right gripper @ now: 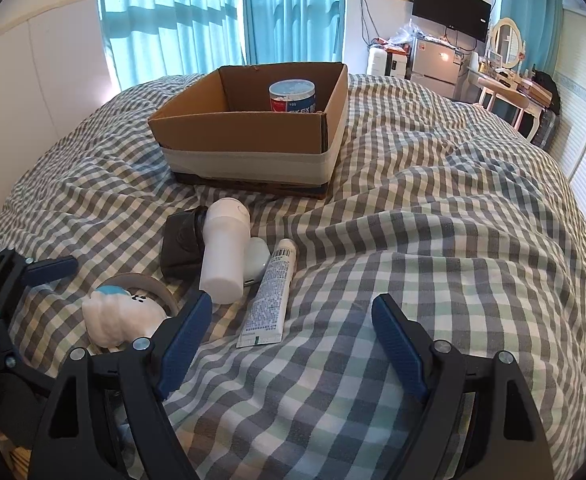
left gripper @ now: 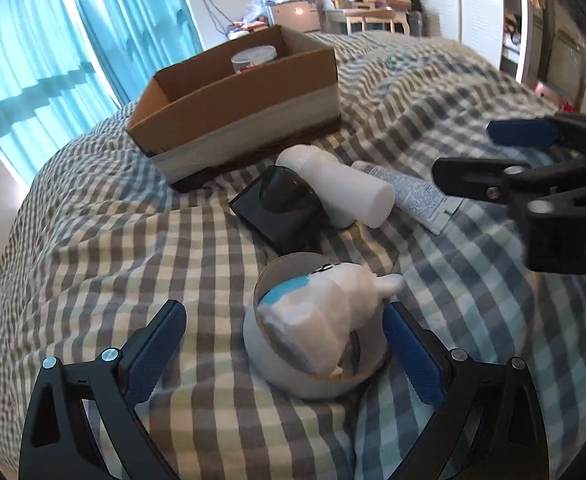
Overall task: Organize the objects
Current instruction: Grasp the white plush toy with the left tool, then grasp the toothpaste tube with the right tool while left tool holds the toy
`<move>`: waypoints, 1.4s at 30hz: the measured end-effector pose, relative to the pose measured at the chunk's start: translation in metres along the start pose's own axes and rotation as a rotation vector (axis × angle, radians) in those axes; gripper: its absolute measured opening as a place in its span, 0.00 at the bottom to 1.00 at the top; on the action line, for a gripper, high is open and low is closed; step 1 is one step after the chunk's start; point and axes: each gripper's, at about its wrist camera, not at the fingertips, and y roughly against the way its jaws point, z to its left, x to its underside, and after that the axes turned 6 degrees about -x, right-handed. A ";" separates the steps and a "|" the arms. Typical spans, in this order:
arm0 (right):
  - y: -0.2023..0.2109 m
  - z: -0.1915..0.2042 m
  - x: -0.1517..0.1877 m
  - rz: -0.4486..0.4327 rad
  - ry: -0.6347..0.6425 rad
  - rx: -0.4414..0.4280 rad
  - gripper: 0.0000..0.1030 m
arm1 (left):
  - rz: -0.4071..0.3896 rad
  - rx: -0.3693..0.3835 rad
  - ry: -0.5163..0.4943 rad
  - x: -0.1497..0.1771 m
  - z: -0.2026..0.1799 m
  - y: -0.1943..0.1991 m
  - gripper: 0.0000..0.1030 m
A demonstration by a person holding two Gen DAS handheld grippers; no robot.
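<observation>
A white plush toy (left gripper: 313, 320) lies on a tape roll (left gripper: 293, 264) on the checked bed. My left gripper (left gripper: 283, 344) is open, its jaws on either side of the toy. Beyond lie a black box (left gripper: 277, 212), a white bottle (left gripper: 341, 184) and a white tube (left gripper: 409, 196). The cardboard box (left gripper: 245, 120) holds a can (left gripper: 253, 59). My right gripper (right gripper: 293, 332) is open and empty, just right of the tube (right gripper: 269, 292). The right wrist view also shows the toy (right gripper: 117, 312), bottle (right gripper: 223, 248), black box (right gripper: 181, 244) and cardboard box (right gripper: 249, 148).
A small white case (right gripper: 257, 258) lies between the bottle and the tube. The checked quilt (right gripper: 433, 240) is rumpled to the right. Blue curtains (right gripper: 213, 8) hang behind the bed. A fridge (right gripper: 433, 64) and a dressing table (right gripper: 505, 80) stand at the far right.
</observation>
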 end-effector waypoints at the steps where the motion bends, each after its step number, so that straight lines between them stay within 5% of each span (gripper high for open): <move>1: 0.000 0.000 0.000 0.000 0.000 0.001 0.80 | 0.022 -0.003 -0.005 -0.001 -0.001 -0.006 0.98; 4: 0.000 -0.001 0.001 0.000 -0.002 -0.002 0.80 | 0.051 0.006 0.001 -0.003 0.001 -0.013 0.98; 12: -0.001 -0.005 0.002 0.001 -0.028 -0.020 0.80 | -0.093 -0.030 -0.059 -0.015 -0.003 0.011 0.97; 16: 0.000 -0.007 0.002 0.000 -0.034 -0.024 0.80 | -0.064 0.031 -0.090 -0.012 -0.008 0.004 0.69; 23: 0.000 -0.008 0.003 0.005 -0.046 -0.029 0.80 | -0.060 0.012 -0.162 -0.008 -0.022 0.003 0.57; 24: 0.000 -0.009 0.003 0.007 -0.047 -0.029 0.80 | -0.062 0.024 -0.155 -0.008 -0.020 0.005 0.46; 28: -0.001 -0.009 0.002 0.013 -0.046 -0.026 0.80 | -0.073 0.068 -0.090 -0.015 -0.005 0.013 0.34; 39: -0.051 0.009 -0.013 0.192 0.070 0.046 0.80 | -0.158 0.107 0.064 -0.037 0.043 0.043 0.33; 42: -0.070 0.016 -0.017 0.249 0.114 0.085 0.64 | -0.180 0.089 0.067 -0.042 0.050 0.050 0.33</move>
